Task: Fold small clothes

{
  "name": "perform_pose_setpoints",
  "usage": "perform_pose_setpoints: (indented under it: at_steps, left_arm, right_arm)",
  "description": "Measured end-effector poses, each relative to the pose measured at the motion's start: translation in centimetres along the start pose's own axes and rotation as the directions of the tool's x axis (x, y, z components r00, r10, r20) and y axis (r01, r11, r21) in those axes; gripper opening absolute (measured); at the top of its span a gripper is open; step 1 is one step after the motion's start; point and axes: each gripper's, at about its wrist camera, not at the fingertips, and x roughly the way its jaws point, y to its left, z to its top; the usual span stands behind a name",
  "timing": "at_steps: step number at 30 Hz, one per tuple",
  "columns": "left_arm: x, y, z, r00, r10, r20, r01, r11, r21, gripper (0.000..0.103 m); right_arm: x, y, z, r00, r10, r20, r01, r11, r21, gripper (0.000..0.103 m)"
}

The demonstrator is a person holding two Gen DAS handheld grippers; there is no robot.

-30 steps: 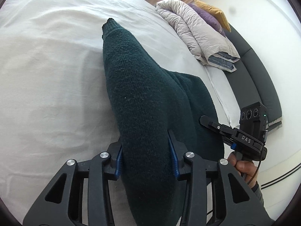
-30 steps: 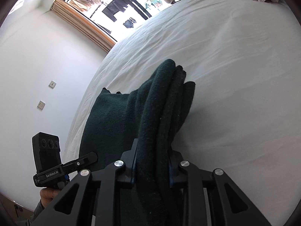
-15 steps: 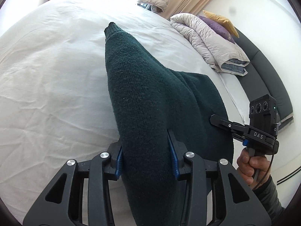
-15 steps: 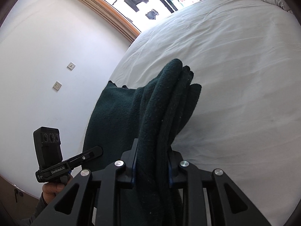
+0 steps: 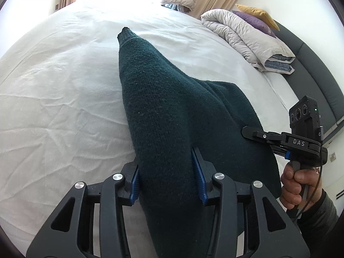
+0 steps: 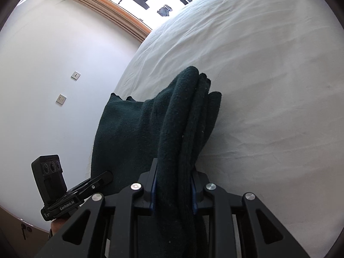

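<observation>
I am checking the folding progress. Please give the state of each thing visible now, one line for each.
Sweater: dark green, bunched, held up at two places, its far part on the bed.
Left gripper: opening, sweater between its pads.
Right gripper: shut on bunched sweater layers.
Bed sheet: white, spread, lightly wrinkled.
Duvet: folded, near the headboard.

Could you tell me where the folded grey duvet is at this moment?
In the left wrist view, the folded grey duvet lies at the upper right on the white bed, against the dark headboard, with purple and yellow cushions on it.
</observation>
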Motion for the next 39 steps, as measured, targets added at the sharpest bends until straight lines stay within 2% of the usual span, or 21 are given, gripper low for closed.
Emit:
perform_pose_setpoints:
  at_steps: [3,6,9,12,16,19,20,21,22,24,25,26,27,30,32,34,35,36,37,39]
  left_arm:
    - [0.3,-0.3,-0.2,1.000,0.014,0.004,-0.014,1.000,0.003,0.045]
    - [0.7,-0.9,-0.3,0.999,0.031,0.009,-0.031,0.999,0.012,0.049]
    - [0.8,-1.2,-0.4,0.998,0.052,0.020,-0.053,0.998,0.024,0.052]
    - [1.0,-1.5,-0.6,0.997,0.074,0.036,-0.075,0.997,0.033,0.056]
    - [0.1,-2.1,-1.4,0.990,0.114,0.080,-0.118,0.992,0.052,0.058]
    - [-1.6,-2.8,-2.5,0.975,0.157,0.156,-0.170,0.982,0.077,0.058]
    - [-2.5,-3.4,-3.1,0.964,0.183,0.191,-0.202,0.975,0.087,0.060]
    - [-3.3,-3.8,-3.7,0.952,0.207,0.227,-0.233,0.968,0.094,0.067]
    - [-4.4,-4.4,-4.5,0.934,0.234,0.270,-0.268,0.958,0.098,0.070]
    - [-7.0,-5.7,-6.3,0.890,0.271,0.367,-0.326,0.941,0.095,0.082]
    - [-8.2,-6.3,-7.1,0.870,0.279,0.407,-0.342,0.935,0.091,0.086]
    - [-9.5,-6.9,-8.0,0.847,0.291,0.446,-0.363,0.928,0.083,0.096]
    - [-10.9,-7.6,-8.9,0.820,0.304,0.486,-0.384,0.920,0.073,0.101]
    - [-14.6,-9.9,-11.0,0.735,0.338,0.588,-0.453,0.890,0.055,0.103]
    - [-16.4,-11.6,-11.9,0.687,0.377,0.621,-0.519,0.853,0.057,0.103]
    - [-17.9,-12.8,-12.4,0.653,0.410,0.637,-0.564,0.825,0.048,0.103]
    - [-18.7,-13.3,-12.7,0.638,0.422,0.644,-0.574,0.818,0.033,0.103]
    - [-19.6,-13.5,-13.1,0.633,0.428,0.645,-0.572,0.820,0.018,0.103]
    - [-20.3,-13.7,-13.4,0.638,0.440,0.632,-0.567,0.823,0.000,0.103]
    - [-21.4,-14.2,-13.5,0.665,0.449,0.597,-0.553,0.833,-0.011,0.103]
  right_arm:
    - [0.4,-0.5,-0.5,1.000,0.005,0.010,-0.005,1.000,0.006,0.028]
    - [1.1,-0.6,-0.6,1.000,-0.001,0.019,0.000,1.000,0.013,0.035]
    - [0.9,-0.8,-0.7,0.999,0.025,0.031,-0.026,0.999,0.022,0.036]
    - [0.3,-0.8,-1.0,0.999,0.016,0.043,-0.017,1.000,0.022,0.040]
    - [-1.8,0.0,-2.3,0.995,-0.050,0.091,0.050,0.999,-0.007,0.048]
    - [-3.4,1.6,-3.8,0.982,-0.124,0.142,0.134,0.989,-0.060,0.053]
    - [-4.1,2.2,-4.5,0.976,-0.151,0.159,0.166,0.983,-0.080,0.055]
    - [-4.8,2.8,-5.2,0.968,-0.177,0.178,0.197,0.975,-0.102,0.058]
    - [-5.6,3.5,-6.0,0.956,-0.207,0.207,0.235,0.964,-0.123,0.060]
    - [-7.3,4.9,-7.6,0.927,-0.252,0.280,0.303,0.940,-0.159,0.063]
    - [-8.2,5.7,-8.4,0.914,-0.260,0.311,0.324,0.930,-0.174,0.068]
    - [-9.1,6.1,-9.1,0.901,-0.269,0.341,0.344,0.921,-0.184,0.071]
    - [-9.8,6.9,-9.8,0.885,-0.279,0.373,0.368,0.910,-0.193,0.076]
    - [-12.3,8.4,-11.8,0.838,-0.297,0.458,0.430,0.876,-0.217,0.087]
    - [-13.6,9.7,-12.6,0.820,-0.291,0.493,0.444,0.867,-0.227,0.095]
    - [-14.8,11.1,-13.3,0.797,-0.285,0.533,0.461,0.857,-0.231,0.102]
    - [-15.5,11.9,-13.7,0.778,-0.281,0.562,0.476,0.848,-0.234,0.103]
    - [-16.2,12.7,-14.2,0.756,-0.277,0.593,0.493,0.837,-0.237,0.103]
    - [-16.8,13.5,-14.6,0.736,-0.274,0.619,0.512,0.824,-0.244,0.103]
    - [-18.0,15.1,-15.6,0.700,-0.258,0.666,0.547,0.793,-0.267,0.103]
